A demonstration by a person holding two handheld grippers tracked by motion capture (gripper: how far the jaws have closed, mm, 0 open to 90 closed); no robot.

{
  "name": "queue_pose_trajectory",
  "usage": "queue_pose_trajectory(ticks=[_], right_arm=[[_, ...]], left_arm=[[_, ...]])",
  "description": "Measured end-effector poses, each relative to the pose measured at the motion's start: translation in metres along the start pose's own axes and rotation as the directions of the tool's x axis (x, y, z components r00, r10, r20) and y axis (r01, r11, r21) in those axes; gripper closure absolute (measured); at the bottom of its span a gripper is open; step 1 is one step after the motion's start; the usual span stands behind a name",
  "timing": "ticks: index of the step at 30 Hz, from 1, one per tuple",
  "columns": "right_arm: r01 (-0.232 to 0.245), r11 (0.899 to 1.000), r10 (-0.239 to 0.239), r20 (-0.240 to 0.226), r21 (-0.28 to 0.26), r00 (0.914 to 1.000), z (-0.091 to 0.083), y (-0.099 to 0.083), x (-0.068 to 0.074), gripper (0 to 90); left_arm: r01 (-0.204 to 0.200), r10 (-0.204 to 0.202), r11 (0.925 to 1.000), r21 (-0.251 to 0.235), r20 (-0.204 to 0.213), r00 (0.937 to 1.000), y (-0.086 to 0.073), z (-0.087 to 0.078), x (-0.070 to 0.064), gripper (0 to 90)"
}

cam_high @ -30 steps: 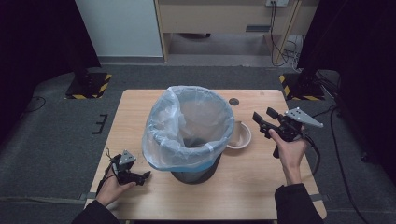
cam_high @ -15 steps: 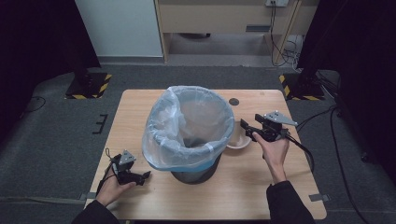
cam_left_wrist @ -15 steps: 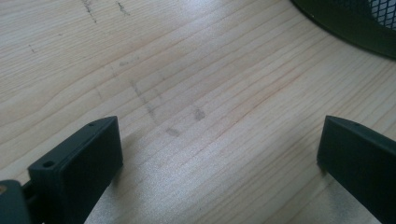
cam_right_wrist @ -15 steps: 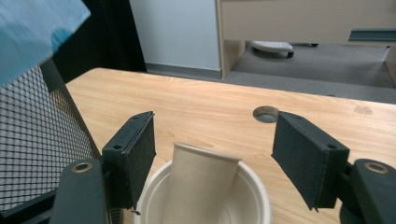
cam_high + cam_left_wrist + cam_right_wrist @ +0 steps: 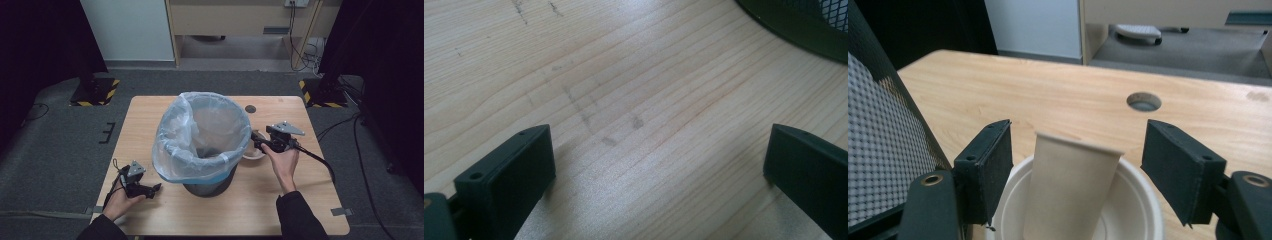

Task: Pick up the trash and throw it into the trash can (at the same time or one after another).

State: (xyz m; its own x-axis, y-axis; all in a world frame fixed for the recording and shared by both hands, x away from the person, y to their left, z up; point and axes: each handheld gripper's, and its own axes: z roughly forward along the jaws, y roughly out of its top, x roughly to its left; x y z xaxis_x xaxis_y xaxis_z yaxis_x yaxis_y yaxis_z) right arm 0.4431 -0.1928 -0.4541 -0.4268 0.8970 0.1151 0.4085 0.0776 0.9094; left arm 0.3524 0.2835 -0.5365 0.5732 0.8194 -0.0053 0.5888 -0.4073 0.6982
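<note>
A tan paper cup lies tilted inside a white bowl; the high view shows that bowl on the table just right of the bin. My right gripper is open, one jaw on each side of the cup's rim, not touching it. From above, the right gripper hovers over the bowl, close to the bin's right side. My left gripper rests low at the table's front left, open over bare wood with nothing between its jaws.
A black mesh bin lined with a clear blue plastic bag stands mid-table; its mesh wall is right beside my right jaw, its base ahead of the left gripper. A cable hole lies behind the bowl.
My right gripper has come left and down from the table's right side to the bowl, now straddling the cup. The left gripper has stayed put.
</note>
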Motion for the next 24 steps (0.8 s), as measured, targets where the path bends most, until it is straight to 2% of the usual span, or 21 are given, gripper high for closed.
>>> queue_pose_trajectory(ticks=[7,8,13,15,19,24], right_arm=[[-0.002,0.999,0.001,0.013,0.036,0.9999,0.011,-0.011,0.003,29.9],[0.011,0.998,-0.012,0.025,0.055,0.9996,0.014,-0.015,0.004,30.1],[0.024,0.996,-0.027,0.04,0.085,0.9988,0.024,-0.023,0.01,30.7],[0.031,0.995,-0.037,0.065,0.093,0.9972,0.026,-0.026,0.01,31.5],[0.017,0.994,-0.028,0.097,0.11,0.9948,0.031,-0.03,0.012,31.7],[0.0,0.99,-0.014,0.099,0.138,0.9949,0.038,-0.034,0.014,31.6]], left_arm=[[0.0,0.0,1.0,0.001,-0.001,1.0,0.0,0.0,0.0,0.0],[0.0,0.0,1.0,0.0,0.0,1.0,0.0,0.0,0.0,0.0],[0.0,0.0,1.0,0.0,0.0,1.0,0.0,0.0,0.0,0.0],[0.0,0.0,1.0,0.0,0.0,1.0,0.0,0.0,0.0,0.0],[0.0,0.0,1.0,0.0,0.0,1.0,0.0,0.0,0.0,0.0],[0.0,0.0,1.0,0.0,0.0,1.0,0.0,0.0,0.0,0.0]])
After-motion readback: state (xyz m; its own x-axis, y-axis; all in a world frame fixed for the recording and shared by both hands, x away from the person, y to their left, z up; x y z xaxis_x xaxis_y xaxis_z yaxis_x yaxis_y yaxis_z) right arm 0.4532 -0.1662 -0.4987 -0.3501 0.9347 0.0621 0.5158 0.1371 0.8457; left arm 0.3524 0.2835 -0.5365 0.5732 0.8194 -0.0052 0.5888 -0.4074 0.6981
